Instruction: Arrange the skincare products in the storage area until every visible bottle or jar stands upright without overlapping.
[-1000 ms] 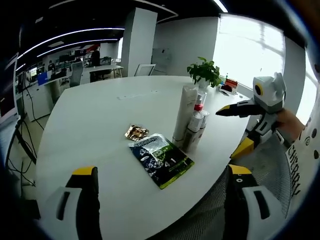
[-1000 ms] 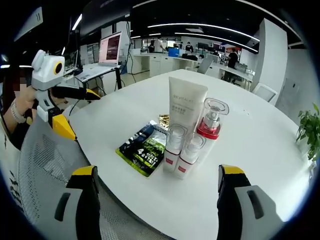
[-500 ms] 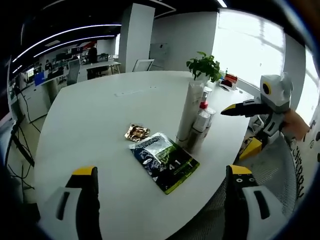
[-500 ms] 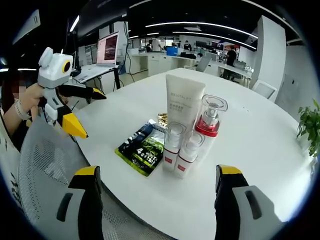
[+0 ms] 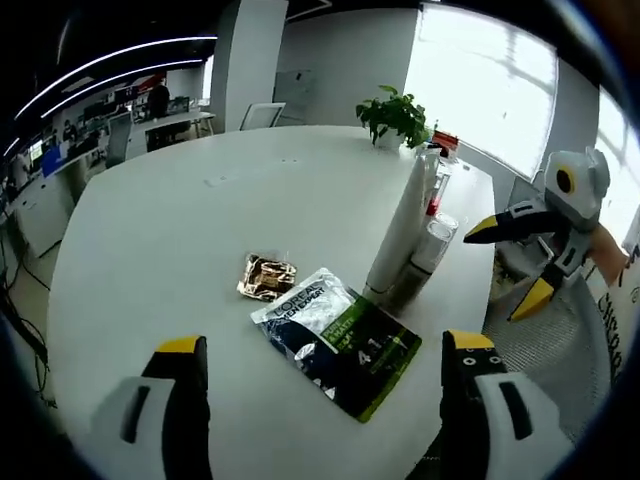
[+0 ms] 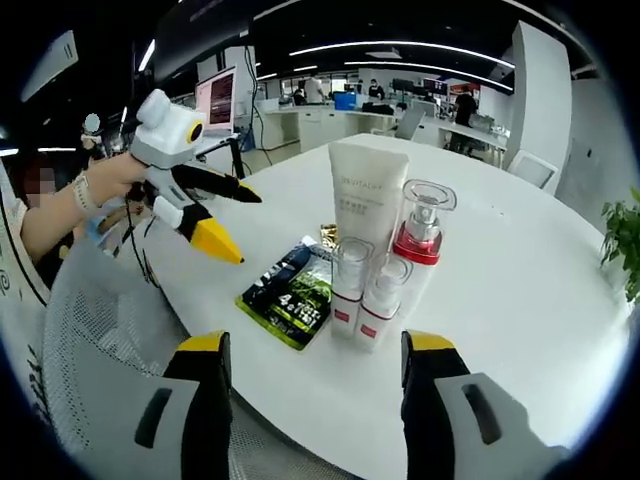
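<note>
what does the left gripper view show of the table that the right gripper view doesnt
Left gripper view: a gold foil sachet lying clear of the dark green packet, and a potted plant at the table's far edge. Right gripper view: the white tube's printed face, the red-collared pump bottle and two small clear-capped bottles, all upright and close together. Both: the packet flat, the tube standing, open jaws holding nothing.

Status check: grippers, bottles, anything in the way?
Left gripper and right gripper open, empty, off the table. White tube and three bottles upright, tightly clustered. Dark sachet and gold packet lie flat alongside.
</note>
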`<state>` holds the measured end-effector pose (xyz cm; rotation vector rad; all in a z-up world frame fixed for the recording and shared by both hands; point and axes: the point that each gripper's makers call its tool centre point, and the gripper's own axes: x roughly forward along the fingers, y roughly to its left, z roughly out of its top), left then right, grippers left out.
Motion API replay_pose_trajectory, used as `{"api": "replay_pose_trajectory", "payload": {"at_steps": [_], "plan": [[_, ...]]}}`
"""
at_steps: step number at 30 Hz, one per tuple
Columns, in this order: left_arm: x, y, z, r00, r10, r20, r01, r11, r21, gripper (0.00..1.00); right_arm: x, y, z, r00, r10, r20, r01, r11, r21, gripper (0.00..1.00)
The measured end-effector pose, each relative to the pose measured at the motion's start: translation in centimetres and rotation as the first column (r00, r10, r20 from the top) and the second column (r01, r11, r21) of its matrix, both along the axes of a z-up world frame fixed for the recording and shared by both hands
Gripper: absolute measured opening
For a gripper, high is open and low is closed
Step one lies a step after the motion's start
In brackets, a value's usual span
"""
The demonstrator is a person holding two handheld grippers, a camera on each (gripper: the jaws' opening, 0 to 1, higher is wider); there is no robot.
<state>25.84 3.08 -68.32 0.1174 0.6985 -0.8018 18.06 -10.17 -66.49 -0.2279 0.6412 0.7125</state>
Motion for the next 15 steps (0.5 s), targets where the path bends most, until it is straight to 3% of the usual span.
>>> {"api": "replay_pose_trajectory", "payload": {"at_steps": [8, 15], "plan": [[3.6, -0.3, -1.0, 1.000, -0.013, -0.026, 0.013, 1.000, 0.004, 0.83, 0.0, 0.1, -0.4, 1.000, 0.014, -0.026, -0.014, 1.000, 0.014, 0.56], [6.4, -1.1, -1.7, 0.998, -0.023, -0.051, 0.021, 0.999, -0.041, 0.72, 0.0, 0.5, -0.4, 0.999, 0.032, -0.031, -0.031, 0.999, 0.027, 0.54]]}}
